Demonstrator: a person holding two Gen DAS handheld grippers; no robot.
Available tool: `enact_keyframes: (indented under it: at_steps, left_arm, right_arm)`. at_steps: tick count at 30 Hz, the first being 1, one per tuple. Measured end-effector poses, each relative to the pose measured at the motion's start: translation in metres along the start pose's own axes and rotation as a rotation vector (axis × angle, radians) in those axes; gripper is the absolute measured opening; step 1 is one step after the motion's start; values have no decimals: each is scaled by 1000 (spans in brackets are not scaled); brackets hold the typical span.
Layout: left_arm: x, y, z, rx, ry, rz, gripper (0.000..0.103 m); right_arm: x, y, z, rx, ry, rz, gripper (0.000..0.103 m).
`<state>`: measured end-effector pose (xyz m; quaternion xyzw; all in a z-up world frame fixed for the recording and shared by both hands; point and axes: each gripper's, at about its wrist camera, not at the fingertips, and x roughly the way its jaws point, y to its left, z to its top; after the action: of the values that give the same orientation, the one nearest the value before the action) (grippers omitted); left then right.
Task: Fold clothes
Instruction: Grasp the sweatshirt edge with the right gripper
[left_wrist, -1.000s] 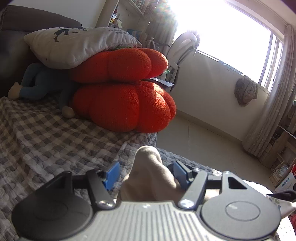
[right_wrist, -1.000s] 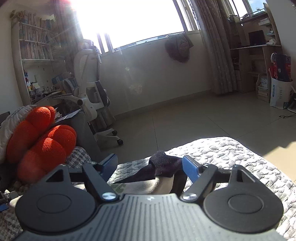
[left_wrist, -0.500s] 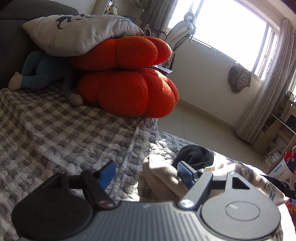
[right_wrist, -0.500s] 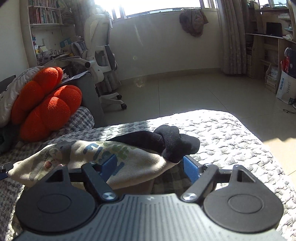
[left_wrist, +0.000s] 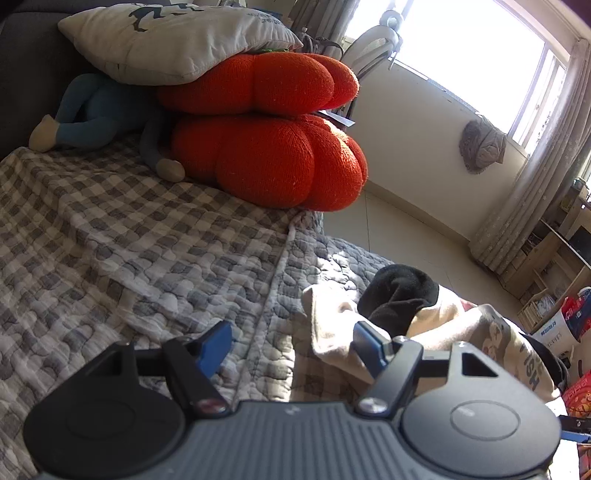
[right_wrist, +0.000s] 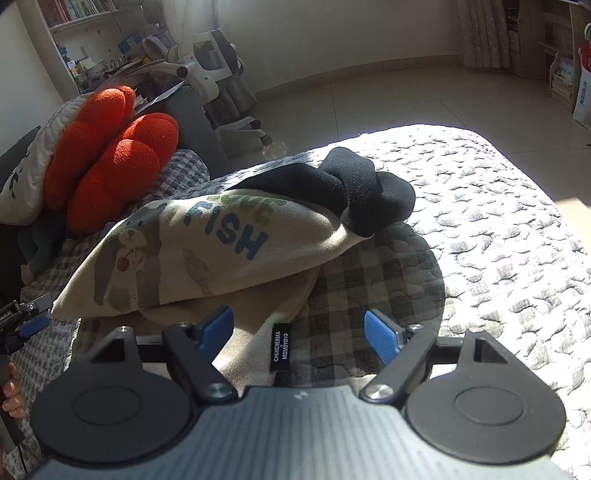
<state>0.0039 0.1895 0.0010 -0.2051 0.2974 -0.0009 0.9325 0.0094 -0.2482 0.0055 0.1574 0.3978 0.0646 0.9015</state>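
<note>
My left tool (left_wrist: 291, 341) hangs over the checked quilt (left_wrist: 147, 258) with its blue pads apart and nothing pressed between them; the jaws have just been moving, widening and then easing in a little, and only bare quilt shows in the gap. The cream sweatshirt (left_wrist: 443, 332) lies just ahead and to the right of this tool, its edge beside the right-hand pad (left_wrist: 369, 345), and I cannot tell whether cloth and pad touch. A black cuff (left_wrist: 399, 291) sits bunched on top of it, just beyond that pad. Farther ahead, two orange cushions (left_wrist: 266, 147) are stacked at the far end of the bed with a grey pillow (left_wrist: 177, 37) on top. My right tool (right_wrist: 299, 332) also stands apart, gripping nothing. The same sweatshirt (right_wrist: 207, 251) is heaped just ahead of it and to the left, lettering upward, with the black sleeve (right_wrist: 351, 188) knotted on the far end. A lower flap of cream cloth with a small black label (right_wrist: 280, 350) reaches in between the jaws, closer to the left pad (right_wrist: 218, 330); the right pad (right_wrist: 380, 339) is over bare quilt (right_wrist: 498, 240).
</note>
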Motion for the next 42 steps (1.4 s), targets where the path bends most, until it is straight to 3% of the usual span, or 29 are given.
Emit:
enact_keyframes:
  at_steps: [3, 7, 10, 12, 16, 17, 18, 19, 20, 21, 23, 27, 35, 39, 42]
  left_arm:
    - [1, 4, 0, -20, 21, -21, 69]
    - [5, 12, 1, -85, 91, -84, 49]
    - [8, 15, 1, -161, 160, -212, 48]
    - [10, 9, 0, -161, 193, -269, 47]
    - [15, -11, -3, -104, 204, -296, 46]
    - [18, -16, -4, -97, 211, -299, 44]
    - [23, -22, -5, -86, 214, -297, 33]
    - [26, -26, -6, -77, 212, -291, 16]
    - [29, -30, -5, -73, 207, -287, 9]
    - [31, -34, -5, -71, 203, -285, 6]
    - [33, -38, 1, -105, 173, -297, 5]
    - [40, -46, 25, -192, 109, -333, 5]
    - [106, -78, 50, -105, 126, -278, 5]
    - [142, -83, 43, -55, 158, -233, 7]
    - [160, -82, 35, -24, 157, -202, 14]
  right_arm:
    - [-3, 0, -5, 2, 26, 35, 81]
    - [-6, 2, -8, 3, 54, 90, 81]
    - [-4, 9, -10, -11, 81, 126, 81]
    - [0, 14, -12, -34, 93, 127, 80]
    - [11, 22, -15, -73, 123, 122, 74]
    - [14, 24, -16, -80, 132, 123, 70]
    - [18, 26, -17, -87, 141, 123, 66]
    - [21, 28, -18, -94, 149, 123, 53]
    - [23, 30, -19, -108, 152, 121, 37]
    - [24, 32, -19, -122, 154, 118, 34]
    - [27, 36, -21, -147, 159, 114, 13]
    - [17, 23, -12, -87, 128, 135, 11]
    - [9, -7, 3, -13, 65, 107, 10]
    - [14, -8, 6, -7, 60, 100, 10]
    - [20, -7, 2, -13, 74, 88, 10]
